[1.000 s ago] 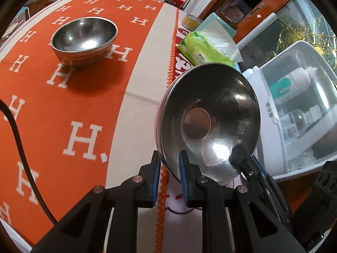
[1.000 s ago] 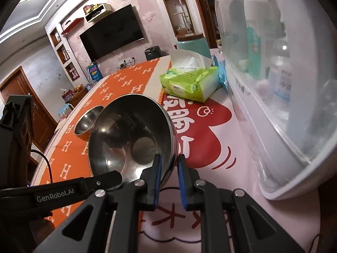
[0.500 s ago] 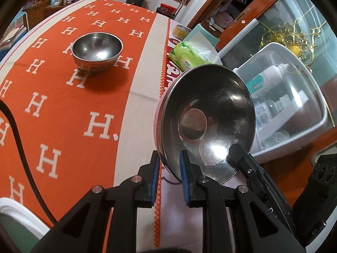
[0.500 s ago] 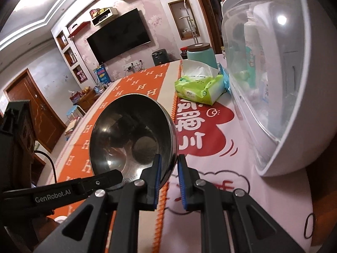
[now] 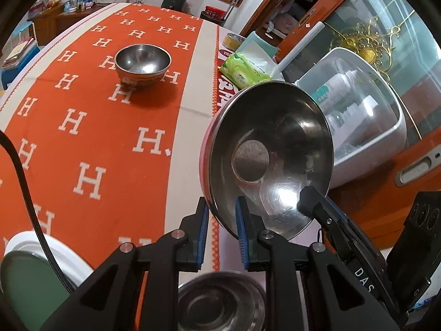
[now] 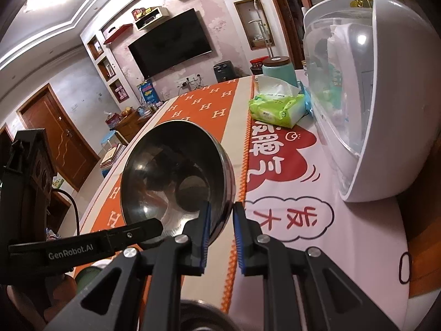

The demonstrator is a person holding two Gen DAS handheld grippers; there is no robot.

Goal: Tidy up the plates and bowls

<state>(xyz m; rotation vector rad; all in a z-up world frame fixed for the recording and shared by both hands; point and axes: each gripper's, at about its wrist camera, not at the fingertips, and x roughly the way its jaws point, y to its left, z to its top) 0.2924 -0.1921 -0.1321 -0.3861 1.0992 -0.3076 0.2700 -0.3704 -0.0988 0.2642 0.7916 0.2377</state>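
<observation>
Both grippers hold one large steel bowl by its rim, lifted above the table and tilted. My left gripper is shut on its near-left rim; the right gripper's finger grips the opposite rim. In the right wrist view the same bowl sits in my right gripper, with the left gripper's arm at its left. A second steel bowl stands upright on the orange cloth, far left. Another steel dish lies directly below the grippers. A white plate with a green centre is at bottom left.
The table has an orange H-patterned cloth and a white mat with red print. A white clear-lidded container stands at the right, a green wipes pack and a teal canister behind. A black cable crosses at left.
Both grippers have drawn back and up toward me with the large bowl; the far bowl and container look smaller. The white plate and the steel dish below have come into view.
</observation>
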